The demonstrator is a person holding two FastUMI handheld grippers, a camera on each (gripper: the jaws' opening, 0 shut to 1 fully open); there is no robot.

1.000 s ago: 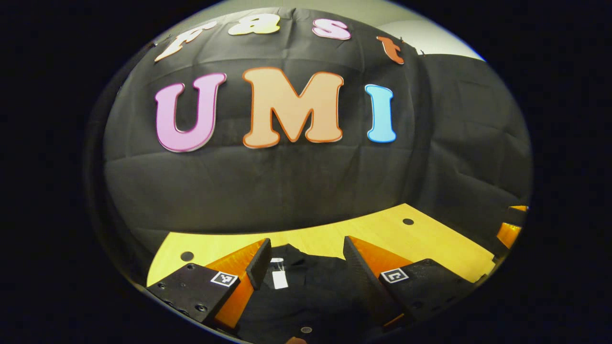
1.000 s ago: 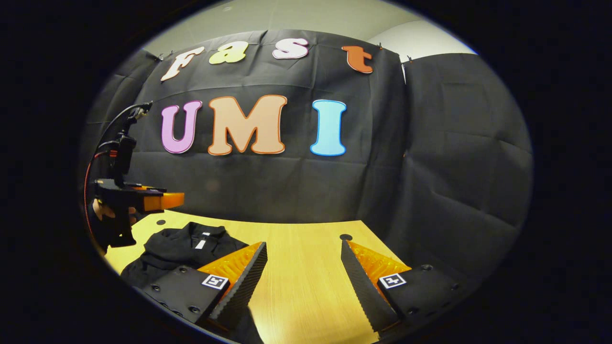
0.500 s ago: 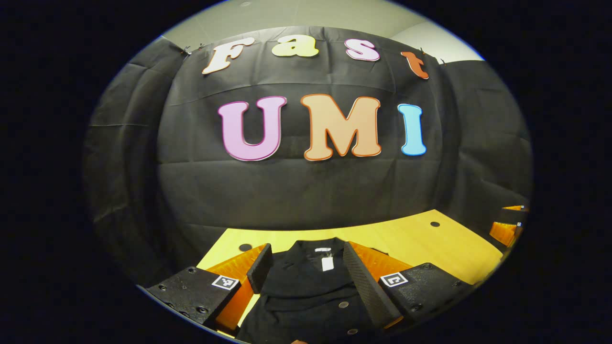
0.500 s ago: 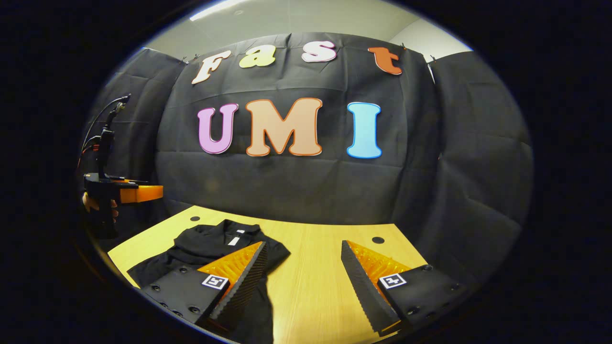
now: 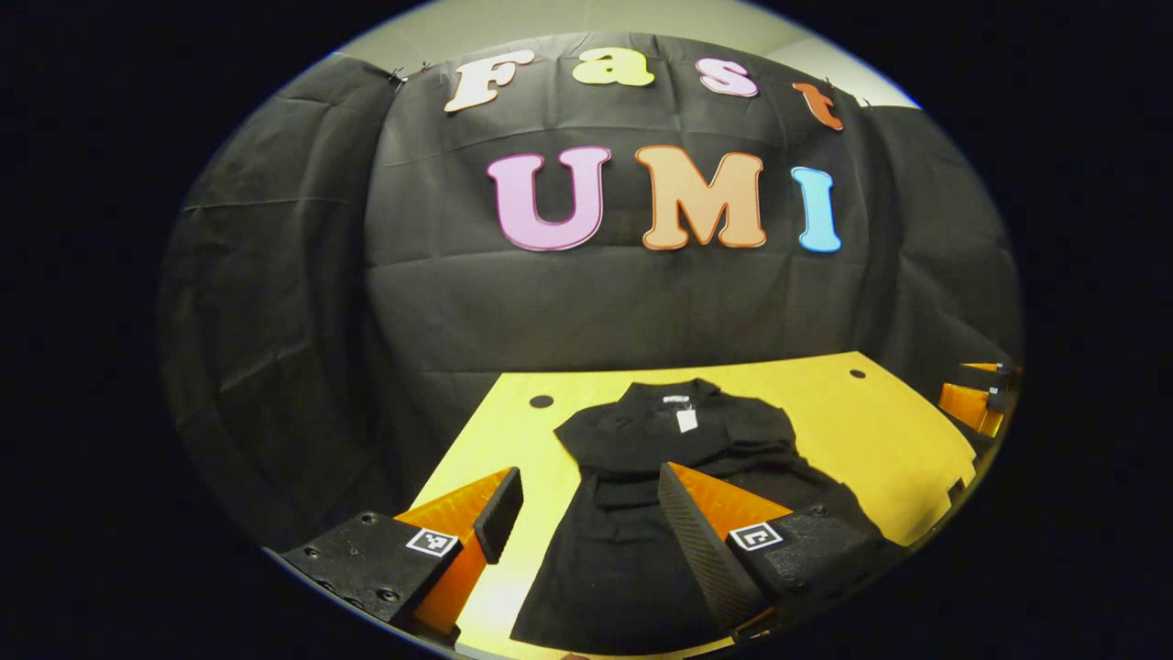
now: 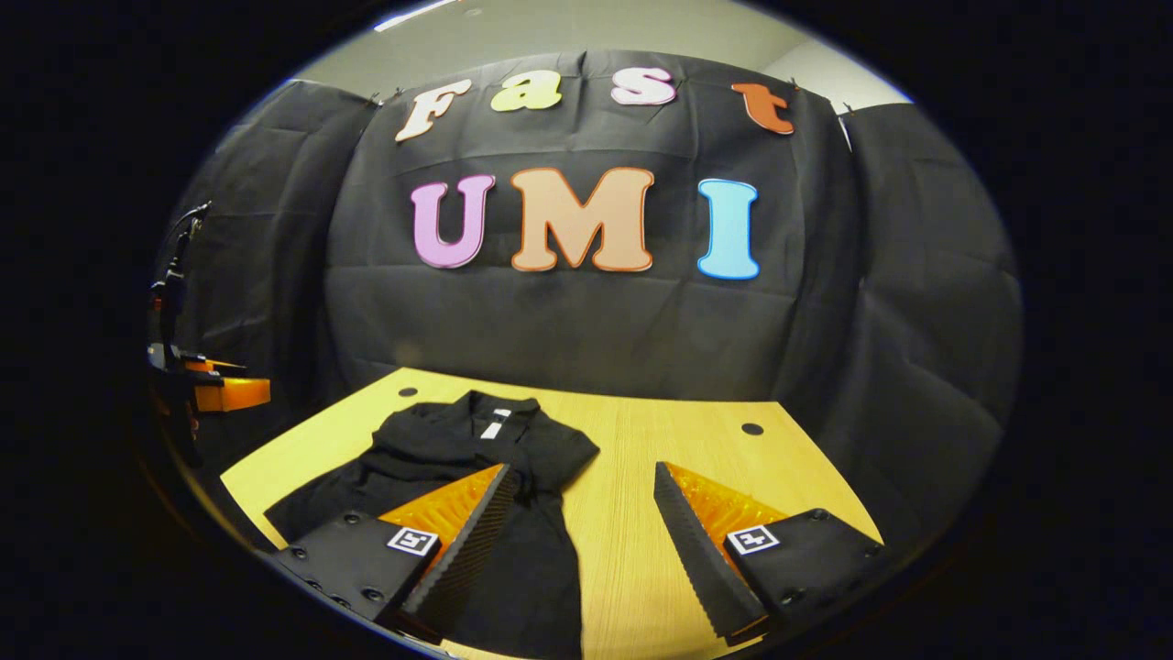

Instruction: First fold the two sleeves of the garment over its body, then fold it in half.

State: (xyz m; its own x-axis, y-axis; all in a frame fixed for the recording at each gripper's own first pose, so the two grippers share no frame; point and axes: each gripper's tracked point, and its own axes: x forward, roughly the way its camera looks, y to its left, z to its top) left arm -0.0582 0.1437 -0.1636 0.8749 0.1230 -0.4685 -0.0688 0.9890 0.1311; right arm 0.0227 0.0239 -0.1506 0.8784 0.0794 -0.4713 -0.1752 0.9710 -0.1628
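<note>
Currently a black buttoned garment [image 5: 669, 495] lies flat on the yellow wooden desk [image 5: 825, 412], its collar with a white neck tag [image 5: 685, 420] toward the desk's far edge and both sleeves folded in over its body. The left gripper [image 5: 586, 522] hangs above the desk's near edge, fingers spread apart and empty, over the garment's lower part. The right gripper [image 6: 582, 522], likewise spread wide and holding nothing, hovers over bare wood just beside the garment's edge. A round hole [image 6: 752, 429] sits near the desk's far edge.
</note>
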